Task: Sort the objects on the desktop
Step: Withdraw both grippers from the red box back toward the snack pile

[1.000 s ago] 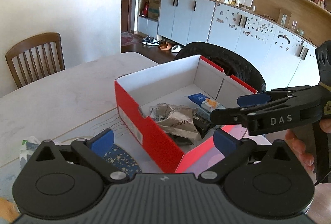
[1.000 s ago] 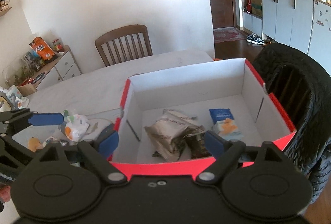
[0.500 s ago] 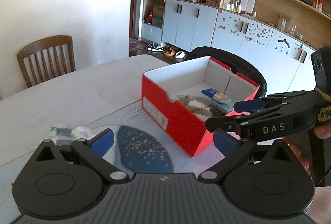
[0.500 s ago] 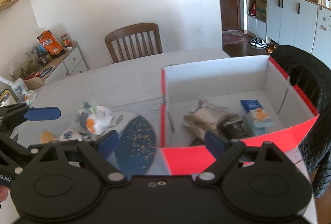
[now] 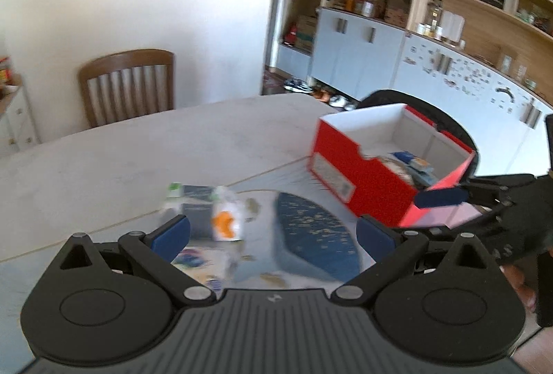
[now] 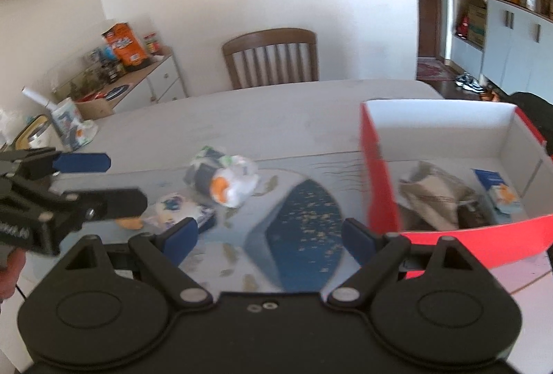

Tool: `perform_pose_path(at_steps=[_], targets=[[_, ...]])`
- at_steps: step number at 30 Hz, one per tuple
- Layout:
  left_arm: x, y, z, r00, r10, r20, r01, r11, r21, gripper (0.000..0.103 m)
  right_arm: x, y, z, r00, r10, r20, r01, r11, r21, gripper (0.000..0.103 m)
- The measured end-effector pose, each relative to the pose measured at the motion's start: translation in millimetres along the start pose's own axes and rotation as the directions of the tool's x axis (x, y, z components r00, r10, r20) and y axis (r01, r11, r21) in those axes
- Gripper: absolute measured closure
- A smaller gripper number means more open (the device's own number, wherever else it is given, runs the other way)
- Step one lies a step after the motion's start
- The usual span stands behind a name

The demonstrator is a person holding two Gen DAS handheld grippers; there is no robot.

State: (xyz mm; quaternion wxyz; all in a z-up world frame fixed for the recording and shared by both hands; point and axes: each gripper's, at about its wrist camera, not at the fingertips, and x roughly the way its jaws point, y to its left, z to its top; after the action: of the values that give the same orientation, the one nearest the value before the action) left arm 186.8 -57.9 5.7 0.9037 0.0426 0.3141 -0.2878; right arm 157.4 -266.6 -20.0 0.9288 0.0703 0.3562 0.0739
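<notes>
Both grippers, left gripper (image 5: 271, 234) and right gripper (image 6: 269, 236), gape empty; next, reach the white-and-orange packet (image 6: 230, 182) on the counter (image 6: 242, 118) for the red box (image 6: 383, 201).

My right gripper (image 6: 269, 234) sits at six o'clock with its blue-padded jaws spread wide and nothing between them, above a pale table (image 6: 242, 122) with a dark blue speckled oval patch (image 6: 297, 236). At three o'clock stands an open red cardboard box with a white inside (image 6: 378, 180), holding a crumpled brown packet (image 6: 435, 198) and a small blue packet (image 6: 496, 185). Toward eleven o'clock lies a crumpled white bag with an orange mark (image 6: 228, 182), and at nine o'clock my left gripper (image 6: 100, 182) reaches in, its jaws apart.
</notes>
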Motion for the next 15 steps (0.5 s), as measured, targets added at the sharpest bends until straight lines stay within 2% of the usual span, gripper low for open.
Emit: perform_pose_path(at_steps=[6,10,15], targets=[[-9,33,-17,0.997,0.073,0.008,-0.073,0.997,-0.009,0.0,14,38,-11,0.998,0.04,-0.044,-0.042,0.998,-0.048,0.013],[-9,59,-34,0.996,0.093,-0.01,-0.094,0.994,-0.047,0.0,20,60,-20,0.996,0.059,-0.061,-0.062,0.996,-0.059,0.013],[-8,79,-51,0.994,0.105,-0.015,-0.105,0.994,-0.038,0.0,25,85,-36,0.996,0.043,-0.082,-0.05,0.995,-0.085,0.013]])
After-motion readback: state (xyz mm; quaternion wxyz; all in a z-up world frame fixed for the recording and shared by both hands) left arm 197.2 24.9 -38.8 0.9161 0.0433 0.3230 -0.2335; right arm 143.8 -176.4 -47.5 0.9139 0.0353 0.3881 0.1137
